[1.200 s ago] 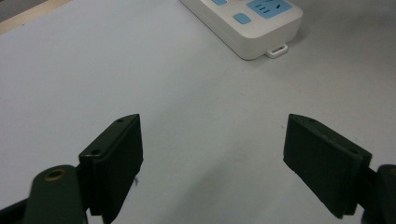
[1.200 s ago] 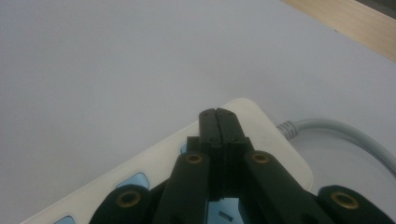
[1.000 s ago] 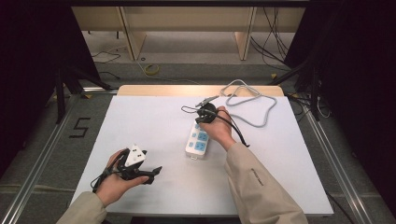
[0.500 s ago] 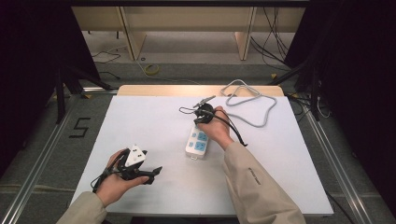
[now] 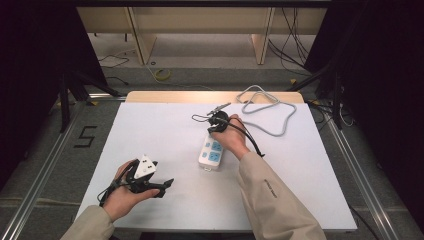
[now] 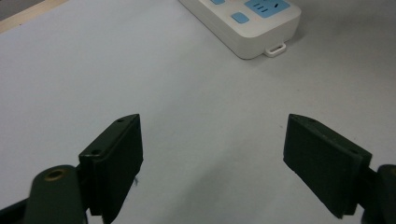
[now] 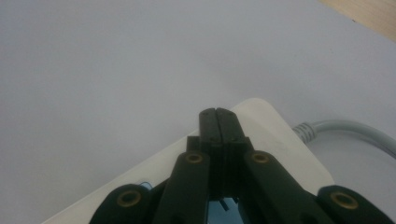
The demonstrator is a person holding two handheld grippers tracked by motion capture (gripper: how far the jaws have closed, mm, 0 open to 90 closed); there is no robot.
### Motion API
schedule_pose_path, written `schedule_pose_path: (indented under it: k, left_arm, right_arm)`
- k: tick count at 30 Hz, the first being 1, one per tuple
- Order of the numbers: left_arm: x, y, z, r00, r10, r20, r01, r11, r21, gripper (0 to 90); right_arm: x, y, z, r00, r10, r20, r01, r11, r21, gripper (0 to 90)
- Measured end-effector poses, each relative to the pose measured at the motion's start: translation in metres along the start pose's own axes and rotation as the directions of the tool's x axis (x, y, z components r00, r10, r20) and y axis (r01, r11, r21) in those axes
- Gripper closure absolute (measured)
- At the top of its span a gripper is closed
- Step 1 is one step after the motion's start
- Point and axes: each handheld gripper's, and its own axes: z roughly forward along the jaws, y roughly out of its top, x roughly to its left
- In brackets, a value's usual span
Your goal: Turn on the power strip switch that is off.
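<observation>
Our right gripper [image 7: 219,116], jaws closed empty, rests over the white plastic power strip [image 5: 212,151]; our left gripper [image 6: 212,158] gapes open nearby.

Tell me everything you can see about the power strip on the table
The power strip is a white, glossy plastic block with rounded corners, blue sockets and a blue button on top, and a small hanging tab at its near end. It lies flat near the middle of the white table. A grey cable leaves its far end and loops toward the table's back edge. The right tool, shut, sits over its far end; contact can't be confirmed.
</observation>
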Motion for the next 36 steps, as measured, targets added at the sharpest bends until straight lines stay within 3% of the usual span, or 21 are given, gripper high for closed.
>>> schedule_pose_path:
  k: [6,20,36]
  left_arm:
    - [-0.0002,0.0000,0.0002,1.0000,-0.001,-0.001,0.001,1.0000,0.001,19.5]
    - [-0.0004,-0.0004,-0.0004,1.0000,0.000,-0.002,0.000,1.0000,0.001,19.5]
    - [-0.0017,0.0003,0.0007,1.0000,0.000,0.000,0.000,1.0000,0.001,19.5]
  right_arm:
    - [0.0011,0.0007,0.0007,0.9999,-0.010,0.009,0.010,1.000,0.008,90.0]
    - [0.0005,0.0019,0.0014,0.9998,0.020,0.008,-0.021,1.000,0.024,90.0]
    - [0.0066,0.0046,0.0020,0.9971,-0.037,0.066,0.034,0.998,0.051,90.0]
